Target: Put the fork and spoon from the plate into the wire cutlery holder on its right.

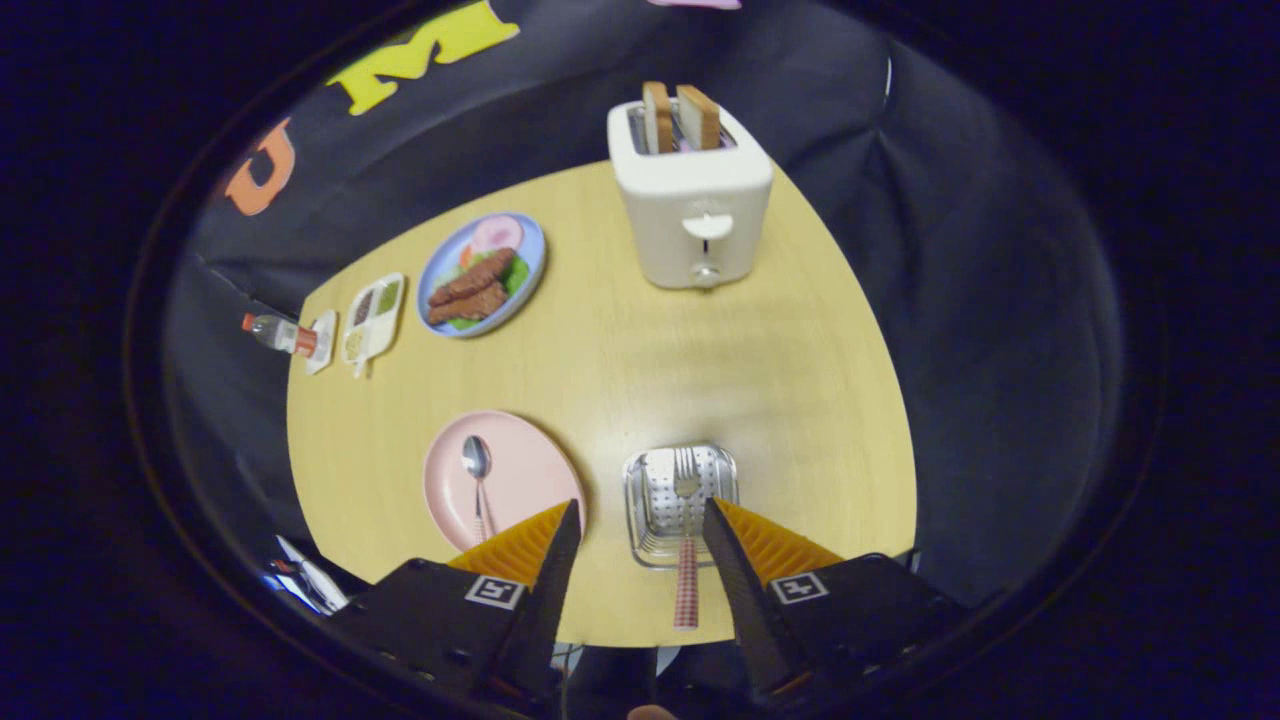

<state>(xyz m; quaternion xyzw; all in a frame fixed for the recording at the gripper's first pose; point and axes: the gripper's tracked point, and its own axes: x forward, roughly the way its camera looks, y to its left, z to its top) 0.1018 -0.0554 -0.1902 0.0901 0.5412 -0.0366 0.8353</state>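
Gripper [640,510] fingers spread wide apart, nothing between the pads; the fork's handle passes through the gap near the finger at the 5 o'clock side without being pressed by either.

Fork [686,545]: tines down inside the wire cutlery holder [680,500], checked handle leaning out over the holder's near rim toward the camera, end of handle over the table's near edge. Whether the handle rests on the rim or on the table, cannot tell.

Holder stands on the wooden table [620,350], just ahead of the fingers, between their tips.

Pink plate [500,478] just beside the holder at its 9 o'clock; the two are close but apart. Spoon [477,475] lies on the plate, bowl pointing away at 12 o'clock, handle toward the camera, its end hidden behind one fingertip.

Beyond, at 12 o'clock from the holder: white toaster [692,200] with two bread slices [680,118] standing up in the slots.

At 10 o'clock, far side of table: blue plate with food [482,275], then a small divided tray [373,315], then a bottle [282,334] lying at the table's edge.
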